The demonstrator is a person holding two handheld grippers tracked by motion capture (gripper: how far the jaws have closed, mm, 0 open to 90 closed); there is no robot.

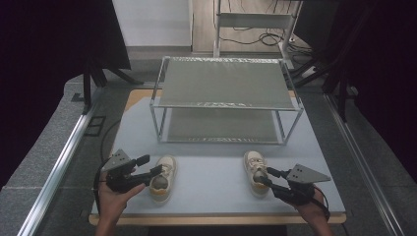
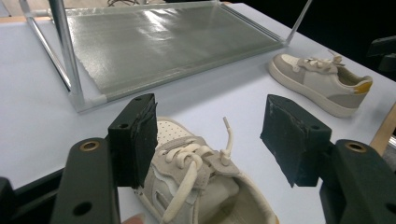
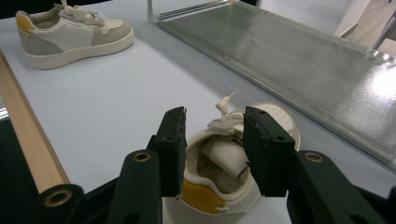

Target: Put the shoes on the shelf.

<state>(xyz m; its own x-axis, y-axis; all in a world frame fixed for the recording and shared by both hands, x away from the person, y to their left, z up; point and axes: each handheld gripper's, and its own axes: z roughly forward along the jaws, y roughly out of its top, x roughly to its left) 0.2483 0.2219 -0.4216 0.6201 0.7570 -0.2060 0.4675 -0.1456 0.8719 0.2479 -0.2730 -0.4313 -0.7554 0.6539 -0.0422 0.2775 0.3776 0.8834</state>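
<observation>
Two cream sneakers sit on the pale table (image 1: 211,147), toes pointing toward a two-tier metal shelf rack (image 1: 226,101) that stands farther back. The left sneaker (image 1: 163,178) lies near the front edge at the left, and the left gripper (image 1: 152,166) reaches it from the left side. In the left gripper view its jaws stand wide apart, one pad (image 2: 140,140) beside the laces of that shoe (image 2: 196,182), gripping nothing. The right sneaker (image 1: 255,169) lies well apart from it at the right. The right gripper (image 1: 268,177) is at its heel; in the right gripper view the jaws stand partly open on either side of the shoe's (image 3: 224,168) collar opening, above the yellow heel tab; whether they touch it I cannot tell
</observation>
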